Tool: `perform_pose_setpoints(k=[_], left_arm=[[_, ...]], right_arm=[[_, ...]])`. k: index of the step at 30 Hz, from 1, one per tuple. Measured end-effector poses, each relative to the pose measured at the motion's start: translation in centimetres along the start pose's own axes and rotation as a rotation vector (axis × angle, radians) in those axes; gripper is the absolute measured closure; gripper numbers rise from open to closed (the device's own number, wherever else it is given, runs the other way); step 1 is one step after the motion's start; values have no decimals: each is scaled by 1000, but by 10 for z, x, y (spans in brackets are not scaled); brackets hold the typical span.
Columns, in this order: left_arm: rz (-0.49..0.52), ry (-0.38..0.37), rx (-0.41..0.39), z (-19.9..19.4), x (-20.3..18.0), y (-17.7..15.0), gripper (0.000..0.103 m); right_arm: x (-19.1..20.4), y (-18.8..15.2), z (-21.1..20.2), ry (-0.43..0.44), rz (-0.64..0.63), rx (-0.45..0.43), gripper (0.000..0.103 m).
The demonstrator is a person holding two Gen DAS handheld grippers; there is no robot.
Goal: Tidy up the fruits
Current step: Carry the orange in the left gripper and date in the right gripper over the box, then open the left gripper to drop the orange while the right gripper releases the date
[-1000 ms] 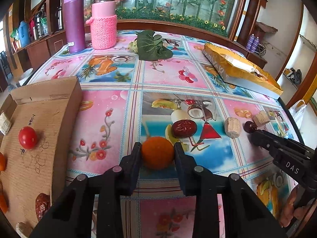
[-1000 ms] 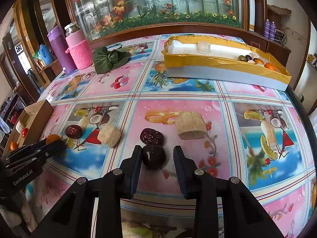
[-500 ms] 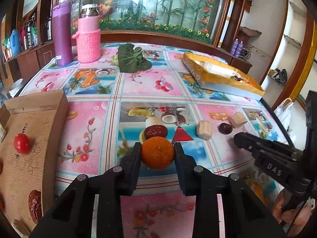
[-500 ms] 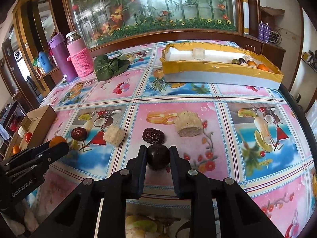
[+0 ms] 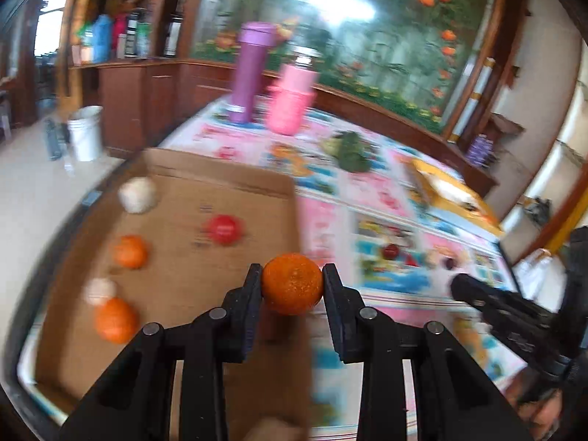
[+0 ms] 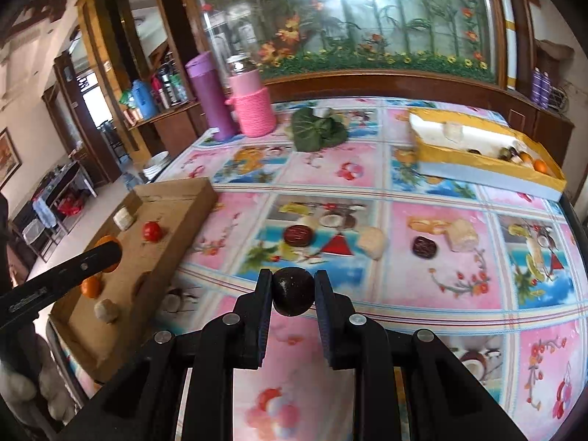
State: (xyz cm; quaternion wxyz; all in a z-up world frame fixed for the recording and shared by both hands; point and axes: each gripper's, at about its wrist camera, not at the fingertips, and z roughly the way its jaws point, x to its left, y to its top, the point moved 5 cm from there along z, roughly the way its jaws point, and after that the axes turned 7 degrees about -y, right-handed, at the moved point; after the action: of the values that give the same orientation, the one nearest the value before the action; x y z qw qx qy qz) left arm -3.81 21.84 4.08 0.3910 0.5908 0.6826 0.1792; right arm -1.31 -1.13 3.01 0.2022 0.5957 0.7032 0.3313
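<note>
My left gripper (image 5: 292,288) is shut on an orange tangerine (image 5: 292,283) and holds it in the air over the right edge of a cardboard tray (image 5: 176,275). The tray holds a red tomato (image 5: 223,230), two tangerines (image 5: 129,251) and pale pieces. My right gripper (image 6: 293,292) is shut on a dark round fruit (image 6: 293,291), lifted above the tablecloth. The left gripper's finger also shows at the left in the right wrist view (image 6: 73,268), over the tray (image 6: 161,257). The left wrist view is motion-blurred.
On the fruit-print tablecloth lie two dark red dates (image 6: 298,235) (image 6: 423,247) and two pale chunks (image 6: 373,242). A yellow-rimmed white box (image 6: 485,163) with fruit stands back right. A purple flask (image 6: 209,95), pink-sleeved jar (image 6: 253,110) and green leaves (image 6: 319,132) stand behind.
My left gripper has swung left with the tangerine, from above the tablecloth to over the cardboard tray. My right gripper has closed on the dark fruit, lifted it and turned left.
</note>
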Motion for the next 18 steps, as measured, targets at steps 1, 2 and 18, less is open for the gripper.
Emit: perform_pose_setpoints(k=[1, 2, 18], left_arm=[[-6, 52, 1, -4, 17, -1, 72], [-12, 88, 5, -7, 30, -4, 72], [13, 182, 26, -21, 83, -34, 71]], right_arm=[[19, 2, 0, 24, -32, -1, 78], [34, 2, 0, 43, -58, 1, 78], [194, -12, 78, 186, -295, 157, 78]])
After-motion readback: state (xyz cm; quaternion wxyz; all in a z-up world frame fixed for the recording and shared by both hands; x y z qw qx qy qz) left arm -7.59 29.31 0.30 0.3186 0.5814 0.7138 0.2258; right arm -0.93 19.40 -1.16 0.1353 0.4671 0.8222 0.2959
